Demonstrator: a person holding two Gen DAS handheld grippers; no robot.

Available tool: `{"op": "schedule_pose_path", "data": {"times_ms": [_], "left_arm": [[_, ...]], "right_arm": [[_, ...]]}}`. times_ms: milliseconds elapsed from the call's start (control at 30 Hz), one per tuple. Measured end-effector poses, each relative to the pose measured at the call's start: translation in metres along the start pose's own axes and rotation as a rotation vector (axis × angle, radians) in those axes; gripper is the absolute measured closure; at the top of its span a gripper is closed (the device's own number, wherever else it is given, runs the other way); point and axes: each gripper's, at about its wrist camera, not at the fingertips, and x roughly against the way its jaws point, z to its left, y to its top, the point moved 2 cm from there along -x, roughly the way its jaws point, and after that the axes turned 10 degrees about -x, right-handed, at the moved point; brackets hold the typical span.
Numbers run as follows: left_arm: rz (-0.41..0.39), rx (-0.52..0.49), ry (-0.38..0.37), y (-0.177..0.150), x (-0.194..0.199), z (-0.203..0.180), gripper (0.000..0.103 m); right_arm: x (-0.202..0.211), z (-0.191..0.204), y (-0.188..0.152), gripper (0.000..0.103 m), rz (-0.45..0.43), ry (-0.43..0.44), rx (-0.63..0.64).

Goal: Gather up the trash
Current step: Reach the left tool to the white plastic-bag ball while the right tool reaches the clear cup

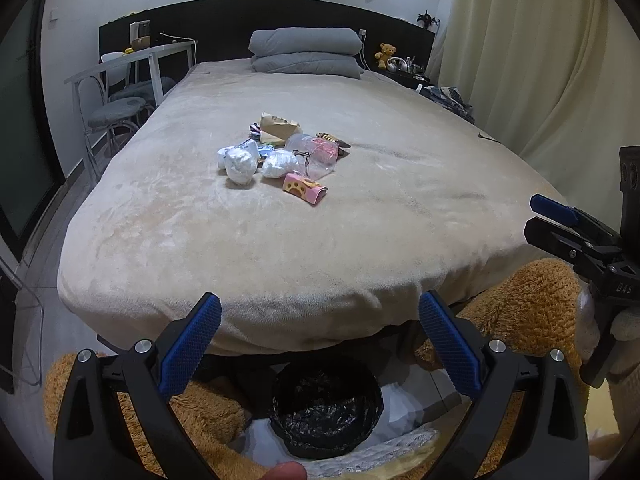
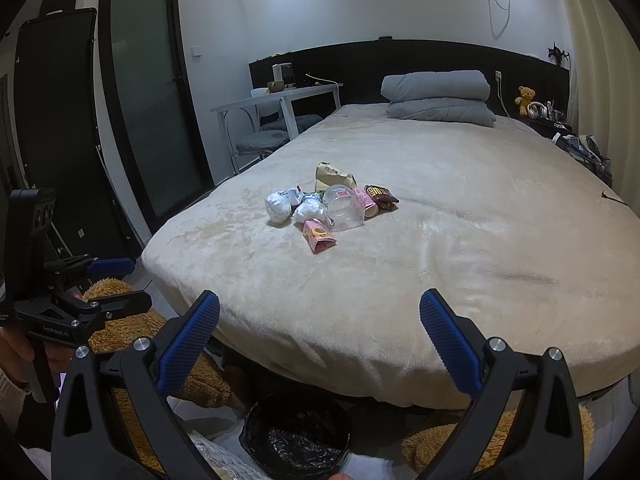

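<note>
A pile of trash lies mid-bed: crumpled white tissues (image 1: 240,164) (image 2: 278,206), a clear plastic cup (image 1: 314,154) (image 2: 344,208), a pink carton (image 1: 304,189) (image 2: 318,236), a brown paper bag (image 1: 280,124) (image 2: 334,176) and a dark snack wrapper (image 2: 380,197). On the floor at the bed's foot stands a bin with a black liner (image 1: 324,412) (image 2: 296,440). My left gripper (image 1: 320,340) (image 2: 136,284) is open and holds nothing, hanging above the bin. My right gripper (image 2: 320,336) (image 1: 534,216) is open too, over the bed's near edge.
The beige bed cover (image 1: 320,248) fills both views. Brown plush (image 1: 532,308) (image 2: 116,332) lies on the floor around the bin. Folded grey bedding (image 1: 306,52) sits at the headboard. A white desk with chairs (image 1: 128,76) stands left, a curtain (image 1: 540,60) right.
</note>
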Motion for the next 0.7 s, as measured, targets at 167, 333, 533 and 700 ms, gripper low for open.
{"op": "schedule_pose_path", "data": {"times_ms": [167, 333, 533, 700], "left_arm": [[0.029, 0.000, 0.005, 0.003, -0.015, 0.011, 0.006], [0.055, -0.001, -0.006, 0.014, -0.025, 0.020, 0.006], [0.075, -0.025, 0.004, 0.032, -0.037, 0.028, 0.006], [0.082, -0.036, 0.008, 0.045, -0.048, 0.032, 0.006]], "right_arm": [[-0.019, -0.007, 0.002, 0.003, 0.033, -0.003, -0.008], [-0.034, -0.014, 0.015, 0.003, 0.045, -0.003, -0.020], [-0.053, -0.021, 0.034, 0.003, 0.044, -0.006, -0.015], [-0.071, -0.025, 0.052, 0.003, 0.047, 0.002, -0.019]]}}
